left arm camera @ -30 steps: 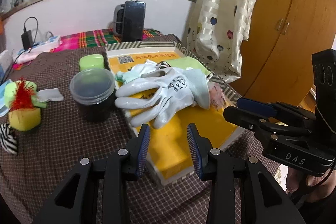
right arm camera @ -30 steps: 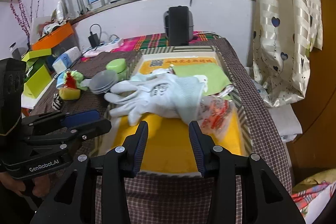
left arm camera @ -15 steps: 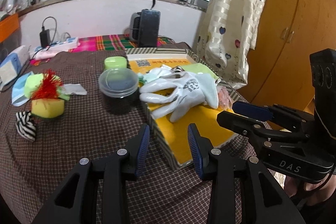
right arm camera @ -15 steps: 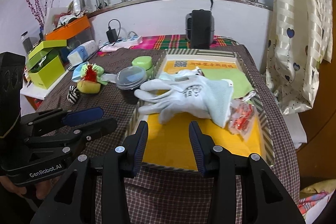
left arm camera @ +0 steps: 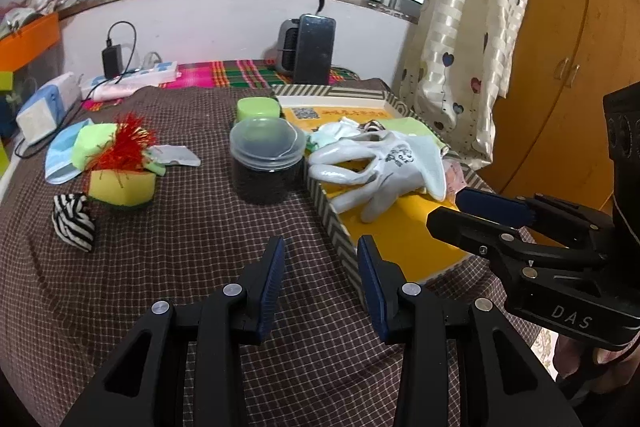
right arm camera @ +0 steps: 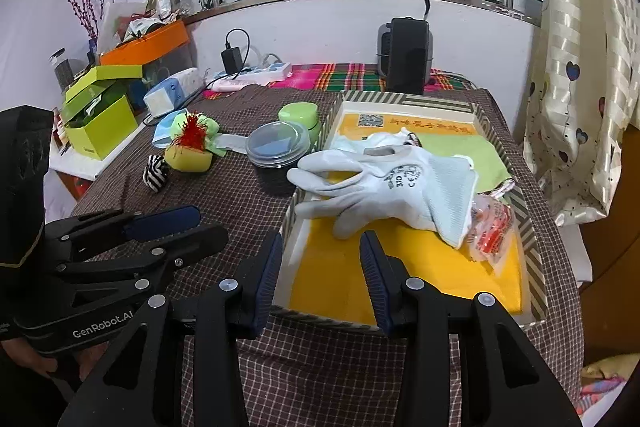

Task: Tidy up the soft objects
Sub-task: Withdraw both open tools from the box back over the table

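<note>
Both the left gripper point(left arm camera: 320, 275) and the right gripper point(right arm camera: 320, 271) hang released, holding nothing. The white glove point(right arm camera: 384, 187) lies in the tray point(right arm camera: 532, 267) — fingers draped over its rim beside the dark jar point(right arm camera: 278, 163). A careless reach could snag them and drag it out.

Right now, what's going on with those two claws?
Left gripper open, empty. Right gripper open, empty. White glove in tray; soft toys outside. Nothing blocking.

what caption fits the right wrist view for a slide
Open right gripper hovers before a yellow-lined tray holding a white work glove, with the left gripper alongside.
</note>
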Action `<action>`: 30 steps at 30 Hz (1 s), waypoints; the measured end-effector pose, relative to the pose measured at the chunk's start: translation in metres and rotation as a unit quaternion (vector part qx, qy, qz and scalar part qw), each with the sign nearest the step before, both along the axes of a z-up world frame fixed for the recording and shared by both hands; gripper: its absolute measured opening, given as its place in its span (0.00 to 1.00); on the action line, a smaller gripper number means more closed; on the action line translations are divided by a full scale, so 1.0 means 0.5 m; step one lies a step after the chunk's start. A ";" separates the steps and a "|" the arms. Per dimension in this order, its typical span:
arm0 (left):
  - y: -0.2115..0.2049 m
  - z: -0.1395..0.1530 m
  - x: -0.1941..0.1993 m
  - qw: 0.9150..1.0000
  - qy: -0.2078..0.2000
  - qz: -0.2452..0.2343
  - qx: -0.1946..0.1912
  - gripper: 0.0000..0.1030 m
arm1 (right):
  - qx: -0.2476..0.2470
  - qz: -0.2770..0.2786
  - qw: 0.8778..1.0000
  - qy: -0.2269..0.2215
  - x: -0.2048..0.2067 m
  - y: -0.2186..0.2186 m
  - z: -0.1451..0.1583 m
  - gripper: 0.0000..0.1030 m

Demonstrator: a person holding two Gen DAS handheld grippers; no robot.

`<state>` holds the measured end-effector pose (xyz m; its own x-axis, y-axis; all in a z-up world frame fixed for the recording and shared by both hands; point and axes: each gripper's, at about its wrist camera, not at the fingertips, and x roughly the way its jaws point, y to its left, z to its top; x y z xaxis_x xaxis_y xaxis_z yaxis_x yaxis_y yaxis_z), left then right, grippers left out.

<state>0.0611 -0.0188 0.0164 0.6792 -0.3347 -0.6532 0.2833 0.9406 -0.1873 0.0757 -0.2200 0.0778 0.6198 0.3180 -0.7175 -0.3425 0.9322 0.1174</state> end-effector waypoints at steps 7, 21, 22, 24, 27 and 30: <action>0.028 -0.007 -0.003 1.000 0.004 0.018 0.000 0.35 | 0.001 0.017 1.000 0.003 0.003 0.025 -0.003 0.40; 0.098 -0.026 -0.005 0.998 0.017 0.066 0.003 0.35 | 0.009 0.072 0.997 0.020 0.012 0.093 -0.031 0.40; 0.104 -0.026 -0.005 0.997 0.017 0.070 0.003 0.35 | 0.009 0.076 0.997 0.020 0.013 0.099 -0.031 0.40; 0.116 -0.027 -0.005 0.997 0.018 0.077 0.003 0.35 | 0.008 0.081 0.996 0.020 0.014 0.107 -0.032 0.40; 0.137 -0.027 -0.005 0.996 0.018 0.090 0.001 0.35 | 0.009 0.091 0.996 0.017 0.016 0.123 -0.031 0.40; 0.159 -0.025 -0.007 0.995 0.016 0.102 0.002 0.35 | 0.010 0.102 0.995 0.017 0.017 0.139 -0.033 0.40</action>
